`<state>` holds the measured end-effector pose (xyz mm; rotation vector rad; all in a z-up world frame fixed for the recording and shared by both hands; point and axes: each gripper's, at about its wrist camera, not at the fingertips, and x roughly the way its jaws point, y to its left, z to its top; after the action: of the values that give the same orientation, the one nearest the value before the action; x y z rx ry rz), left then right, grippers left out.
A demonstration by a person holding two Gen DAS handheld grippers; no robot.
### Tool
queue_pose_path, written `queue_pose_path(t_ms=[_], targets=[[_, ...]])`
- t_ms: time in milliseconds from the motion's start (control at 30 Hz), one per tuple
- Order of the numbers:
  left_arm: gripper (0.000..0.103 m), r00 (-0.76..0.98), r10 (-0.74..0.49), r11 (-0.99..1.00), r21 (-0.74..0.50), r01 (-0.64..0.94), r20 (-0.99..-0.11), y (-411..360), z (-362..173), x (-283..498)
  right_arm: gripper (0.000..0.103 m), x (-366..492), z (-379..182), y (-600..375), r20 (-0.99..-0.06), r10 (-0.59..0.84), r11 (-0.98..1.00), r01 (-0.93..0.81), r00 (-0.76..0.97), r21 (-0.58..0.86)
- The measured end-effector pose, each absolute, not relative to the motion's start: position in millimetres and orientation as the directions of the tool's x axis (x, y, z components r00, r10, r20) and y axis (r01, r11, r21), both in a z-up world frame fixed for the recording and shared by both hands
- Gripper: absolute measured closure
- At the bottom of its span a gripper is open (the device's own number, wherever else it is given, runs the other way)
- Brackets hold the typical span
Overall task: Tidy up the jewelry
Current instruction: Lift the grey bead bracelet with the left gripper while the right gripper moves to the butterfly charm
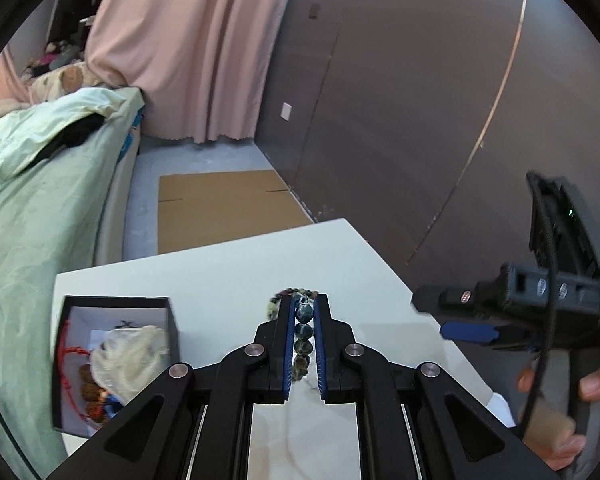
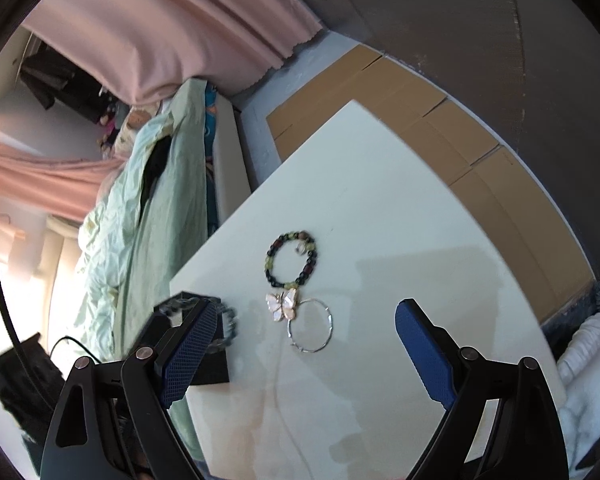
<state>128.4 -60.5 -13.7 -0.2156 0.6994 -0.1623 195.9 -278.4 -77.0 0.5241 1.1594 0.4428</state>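
glossy stone-bead bracelet, smooth white table; cardboard

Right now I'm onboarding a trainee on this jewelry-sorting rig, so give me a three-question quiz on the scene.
1. True or false: the left gripper is shut on a beaded bracelet.
2. Which piece on the white table touches the silver hoop?
A) butterfly pendant
B) red cord
C) a watch
3. Fill in: the right gripper has its jaws ____.

Key: 1 true; 2 A; 3 open.
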Motion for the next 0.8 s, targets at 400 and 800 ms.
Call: queue_pose_path(t_ms=[400, 800], targets=[[0.093, 0.784, -0.17, 0.954, -0.3, -0.021, -0.596, -4.3, -3.3, 116.1, 0.039, 200.2, -98.6, -222.5, -0.794, 0.547, 0.836, -0.138, 0.266, 0.531], [0.093, 0.793, -0.152, 0.939, -0.336, -0.07, -0.59, 30.2, -2.4, 106.6, 0.039, 202.9, -114.1, -182.9, -0.858, 0.458, 0.886, -0.199, 0.232, 0.419]])
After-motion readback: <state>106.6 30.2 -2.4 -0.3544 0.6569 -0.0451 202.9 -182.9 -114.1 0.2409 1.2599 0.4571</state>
